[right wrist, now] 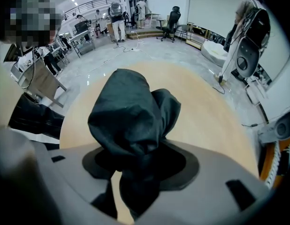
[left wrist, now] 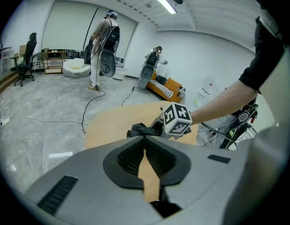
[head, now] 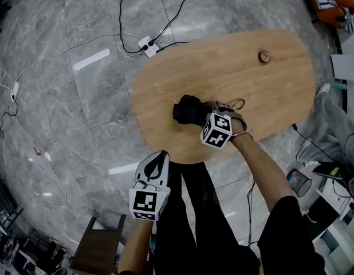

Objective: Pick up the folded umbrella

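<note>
hidden: right gripper (right wrist: 135, 170) tips sunk in folded umbrella (head: 187, 110) cloth, clamped on it | umbrella: mid table (head: 234, 67), toward near edge | left gripper (left wrist: 145, 146): jaws together, nothing between, off near edge | room: open wood far and right

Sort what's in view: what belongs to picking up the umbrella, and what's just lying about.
Job in hand:
- folded umbrella
- right gripper, closed on it
- wooden table beneath it

Lying about:
- small round object at the table's far end
- power strip and cables on the floor
- left gripper, empty, off the table
</note>
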Available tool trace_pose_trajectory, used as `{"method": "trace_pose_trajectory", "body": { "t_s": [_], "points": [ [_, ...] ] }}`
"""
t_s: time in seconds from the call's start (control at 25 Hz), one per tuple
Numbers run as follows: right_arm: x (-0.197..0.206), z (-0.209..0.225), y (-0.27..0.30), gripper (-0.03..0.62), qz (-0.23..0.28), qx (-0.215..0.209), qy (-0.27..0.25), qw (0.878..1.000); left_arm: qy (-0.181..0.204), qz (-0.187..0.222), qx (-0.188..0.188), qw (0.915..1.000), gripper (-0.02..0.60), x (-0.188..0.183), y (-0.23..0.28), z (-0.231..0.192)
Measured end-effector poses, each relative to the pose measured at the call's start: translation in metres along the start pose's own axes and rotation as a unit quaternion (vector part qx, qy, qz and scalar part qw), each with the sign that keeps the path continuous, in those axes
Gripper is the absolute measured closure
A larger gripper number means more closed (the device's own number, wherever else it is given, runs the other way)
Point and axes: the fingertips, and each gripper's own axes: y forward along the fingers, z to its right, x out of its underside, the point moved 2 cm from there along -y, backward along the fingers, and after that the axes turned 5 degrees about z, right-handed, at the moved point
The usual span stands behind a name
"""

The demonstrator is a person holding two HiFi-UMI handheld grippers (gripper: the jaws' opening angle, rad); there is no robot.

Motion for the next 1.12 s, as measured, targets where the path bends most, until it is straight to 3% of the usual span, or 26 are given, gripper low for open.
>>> {"method": "trace_pose_trajectory", "body": {
  "t_s": [0.76, 1.12],
  "points": [
    [-0.033, 0.020, -0.085, 0.362, 0.062, 0.041, 0.076, 0.994, 0.030, 0.016, 0.019, 0.9992, 0.557, -0.060, -0.021, 0.032],
    [-0.055, 0.021, -0.140, 0.362, 0.111, 0.063, 0.132, 0.983, 0.030, 0.036, 0.026, 0.9986, 0.557, -0.096, -0.032, 0.045]
  ]
}}
